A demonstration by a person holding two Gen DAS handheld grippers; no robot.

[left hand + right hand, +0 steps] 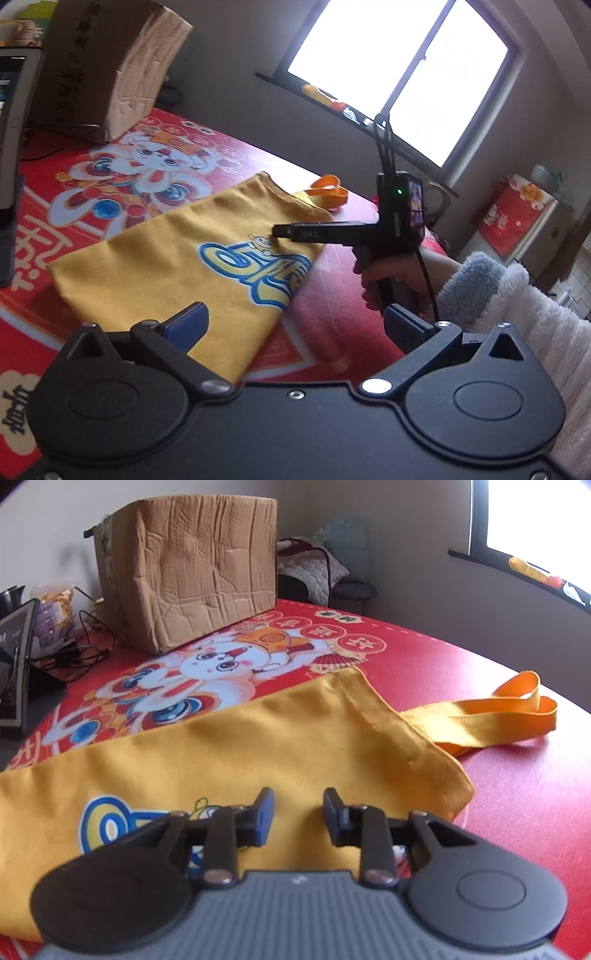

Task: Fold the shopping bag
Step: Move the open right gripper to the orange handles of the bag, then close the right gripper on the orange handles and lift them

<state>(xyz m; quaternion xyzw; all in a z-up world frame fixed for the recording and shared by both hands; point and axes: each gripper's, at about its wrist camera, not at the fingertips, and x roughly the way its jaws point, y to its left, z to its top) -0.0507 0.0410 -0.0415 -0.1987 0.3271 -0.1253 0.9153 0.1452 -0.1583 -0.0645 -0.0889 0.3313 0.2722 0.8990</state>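
Note:
A yellow shopping bag (166, 269) (258, 746) with a blue and yellow print lies flat on the red table mat (332, 317) (461, 657). Its orange handles (328, 192) (498, 716) trail off the far end. My left gripper (295, 325) is open wide at the bag's near edge, its left finger (188, 325) over the cloth. In the right wrist view my right gripper (299, 816) hovers open just above the bag near the print, with nothing between its fingers. The left wrist view shows the right gripper (279, 232) from the side, held by a hand in a fluffy sleeve.
A creased cardboard box (110, 74) (192, 568) stands at the back of the table. A dark screen (14, 672) and tangled cables (74, 653) sit at the left. A window sill (351, 114) runs behind the table, and a red-covered cabinet (517, 214) stands at the right.

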